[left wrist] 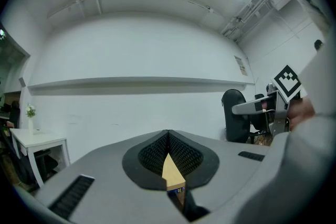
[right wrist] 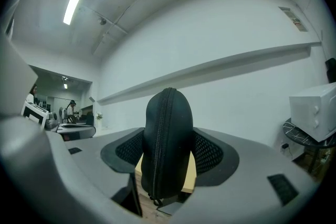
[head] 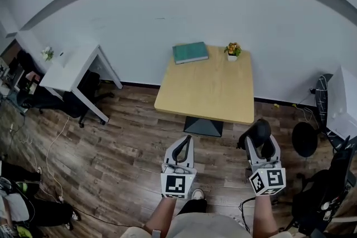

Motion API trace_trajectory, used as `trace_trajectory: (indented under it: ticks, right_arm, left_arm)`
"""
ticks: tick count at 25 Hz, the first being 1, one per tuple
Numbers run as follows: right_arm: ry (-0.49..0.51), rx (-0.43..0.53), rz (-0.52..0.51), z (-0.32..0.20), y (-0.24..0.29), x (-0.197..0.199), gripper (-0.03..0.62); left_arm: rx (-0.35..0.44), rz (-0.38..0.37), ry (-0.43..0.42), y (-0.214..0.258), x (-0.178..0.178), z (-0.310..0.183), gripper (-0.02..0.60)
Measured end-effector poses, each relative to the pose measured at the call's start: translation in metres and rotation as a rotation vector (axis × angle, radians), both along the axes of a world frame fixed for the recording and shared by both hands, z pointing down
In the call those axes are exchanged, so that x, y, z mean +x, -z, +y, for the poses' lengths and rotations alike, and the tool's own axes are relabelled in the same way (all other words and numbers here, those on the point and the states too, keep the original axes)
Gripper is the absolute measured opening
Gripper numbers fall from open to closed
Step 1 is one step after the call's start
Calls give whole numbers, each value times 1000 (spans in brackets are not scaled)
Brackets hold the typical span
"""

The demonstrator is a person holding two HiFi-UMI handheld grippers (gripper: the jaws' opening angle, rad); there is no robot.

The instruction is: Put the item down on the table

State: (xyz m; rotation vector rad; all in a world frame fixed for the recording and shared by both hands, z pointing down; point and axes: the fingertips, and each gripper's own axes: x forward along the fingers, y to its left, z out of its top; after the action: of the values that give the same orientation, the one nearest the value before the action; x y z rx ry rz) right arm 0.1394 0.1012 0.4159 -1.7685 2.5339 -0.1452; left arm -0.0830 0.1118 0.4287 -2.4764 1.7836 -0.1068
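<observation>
**Black zippered case** [right wrist: 167, 147]: you are holding it upright, zip seam towards the camera, clamped between the wide-spread jaws of the right gripper [head: 261, 146]. It is hanging above the floor, short of the wooden table [head: 206, 89], and is not yet set down. The mesh pads are pressing on its two flanks, presumably so that the rounded shell cannot slip.

**Left gripper** [head: 182, 145]: you are holding its jaws together on nothing, level beside the right one, likely in reserve.

**Table:** its near half is lying bare, which makes it the likeliest landing spot. A teal book [head: 190, 52] and a small flower pot [head: 232, 51] are sitting along the far edge, well apart from that spot.
</observation>
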Motion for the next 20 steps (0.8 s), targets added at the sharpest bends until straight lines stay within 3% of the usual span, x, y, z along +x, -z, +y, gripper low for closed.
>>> trace_trajectory:
  ticks: [5,9,20]
  right_arm:
    - [18,-8,20,-37,-2,-34,285]
    - [23,-18,30,-56,-3,-52,285]
    - [27,-17,30,-96,-6,-64,285]
  left_arm:
    - [11,5,12,-2,-33,-36,8]
    - [-23,29,22,-11,-52,-55,8]
    - [7,37,17,-7,-61,-95,8]
